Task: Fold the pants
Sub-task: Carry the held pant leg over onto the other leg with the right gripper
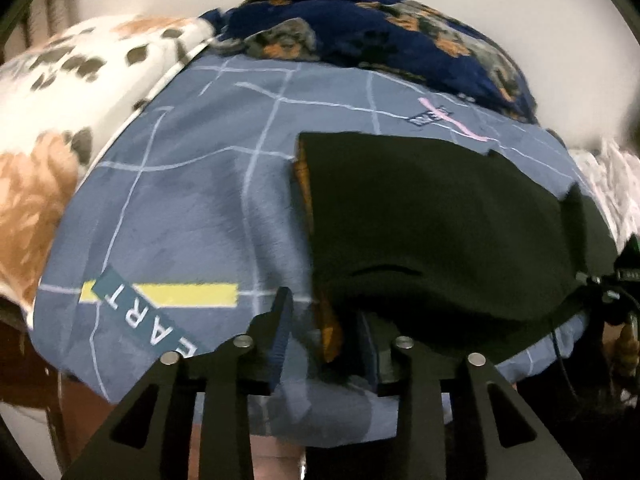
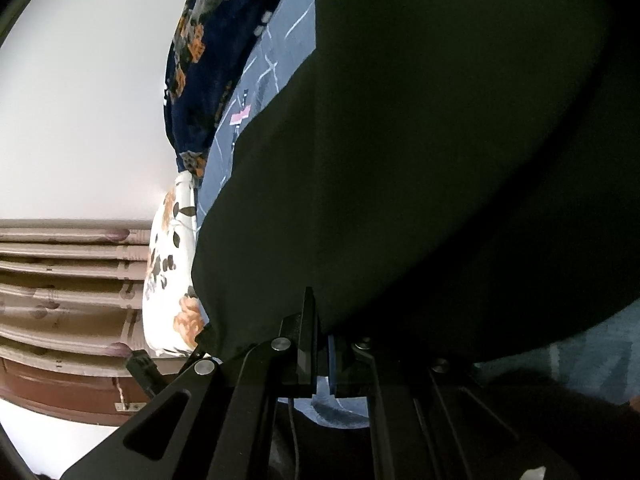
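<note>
Left fingers (image 1: 282, 320) are spread a bit, with the near edge of the black pants (image 1: 432, 232) and a flash of orange lining sitting in the gap, pads not pressing on it as far as I can see. The right gripper (image 2: 320, 340) has its fingers pressed together, pinching the lower edge of the pants, which fill most of that view.

The pants lie as one folded dark slab on the blue sheet (image 1: 180, 200) of the bed, near its front edge. My read: a fold has just been laid down and the left side is letting go while the right side hasn't.

Next move probably wants the right pinch released, then a flattening pass or another fold.

Count: one pair of pants, two grippers, one navy paw-print blanket (image 1: 360, 28), one white floral pillow (image 1: 60, 92).
</note>
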